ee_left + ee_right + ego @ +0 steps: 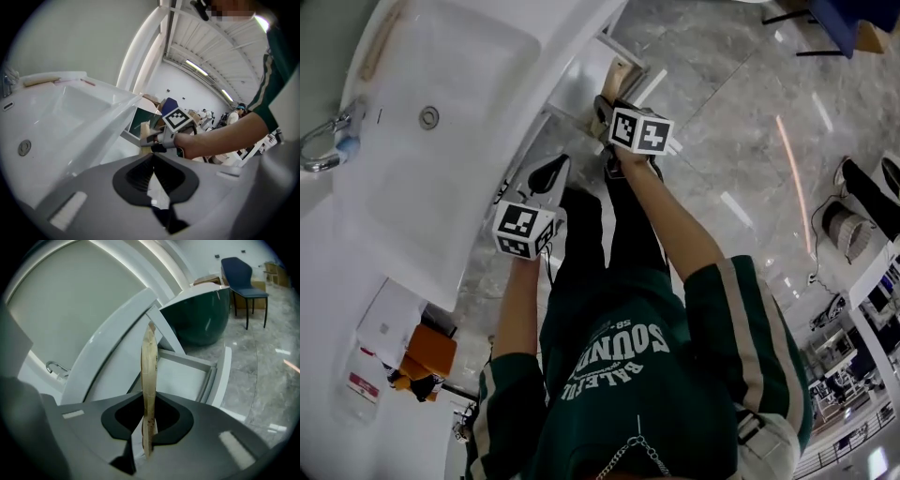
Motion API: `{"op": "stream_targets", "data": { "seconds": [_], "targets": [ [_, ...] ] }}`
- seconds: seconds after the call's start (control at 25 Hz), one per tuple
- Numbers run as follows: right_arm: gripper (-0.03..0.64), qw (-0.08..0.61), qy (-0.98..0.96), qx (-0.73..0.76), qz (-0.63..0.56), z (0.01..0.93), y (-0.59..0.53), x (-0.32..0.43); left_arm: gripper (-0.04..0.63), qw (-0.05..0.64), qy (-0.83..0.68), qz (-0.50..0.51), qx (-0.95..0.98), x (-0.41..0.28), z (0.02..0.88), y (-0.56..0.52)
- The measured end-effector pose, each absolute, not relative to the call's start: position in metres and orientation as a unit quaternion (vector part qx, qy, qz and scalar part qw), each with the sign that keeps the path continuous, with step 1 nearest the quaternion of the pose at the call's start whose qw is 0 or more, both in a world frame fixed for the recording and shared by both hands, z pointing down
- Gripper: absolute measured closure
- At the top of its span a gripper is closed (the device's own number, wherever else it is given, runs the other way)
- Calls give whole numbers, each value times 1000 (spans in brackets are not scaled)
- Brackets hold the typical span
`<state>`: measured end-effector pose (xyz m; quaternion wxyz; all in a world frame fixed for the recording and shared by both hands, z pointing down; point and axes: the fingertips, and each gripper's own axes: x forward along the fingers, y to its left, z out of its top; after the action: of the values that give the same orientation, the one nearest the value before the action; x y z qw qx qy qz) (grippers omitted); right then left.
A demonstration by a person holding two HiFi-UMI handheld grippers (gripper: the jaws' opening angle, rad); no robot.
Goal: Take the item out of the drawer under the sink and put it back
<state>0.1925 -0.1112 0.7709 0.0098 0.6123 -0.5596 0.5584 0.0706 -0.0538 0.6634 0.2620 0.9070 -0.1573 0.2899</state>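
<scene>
My right gripper (149, 414) is shut on a thin tan board (149, 369), seen edge-on and standing upright between the jaws. It hangs over the open white drawer (183, 377) under the sink (441, 112). In the head view the right gripper (609, 105) holds the board (619, 73) just above the drawer (579, 82). My left gripper (551, 172) is shut and empty, lower down beside the sink's front edge. The left gripper view looks past its own closed jaws (153, 160) at the right gripper (154, 141) and the board (145, 130).
A chrome faucet (322, 142) stands at the basin's far side. A dark green tub (202, 317) and a blue chair (243, 272) stand on the marble floor beyond the cabinet. White and orange boxes (420, 349) lie by the cabinet's left end.
</scene>
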Motion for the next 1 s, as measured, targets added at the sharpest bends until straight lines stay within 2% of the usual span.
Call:
{"op": "stream_targets", "data": {
  "seconds": [0.44,1.0],
  "targets": [
    [572,-54,-478,612,628,860,-143,198,546,281,-165,312,892,52,711,-42],
    [571,21,-452,596,664,918,-156,191,545,295,-180,331,878,23,730,-33]
  ]
}}
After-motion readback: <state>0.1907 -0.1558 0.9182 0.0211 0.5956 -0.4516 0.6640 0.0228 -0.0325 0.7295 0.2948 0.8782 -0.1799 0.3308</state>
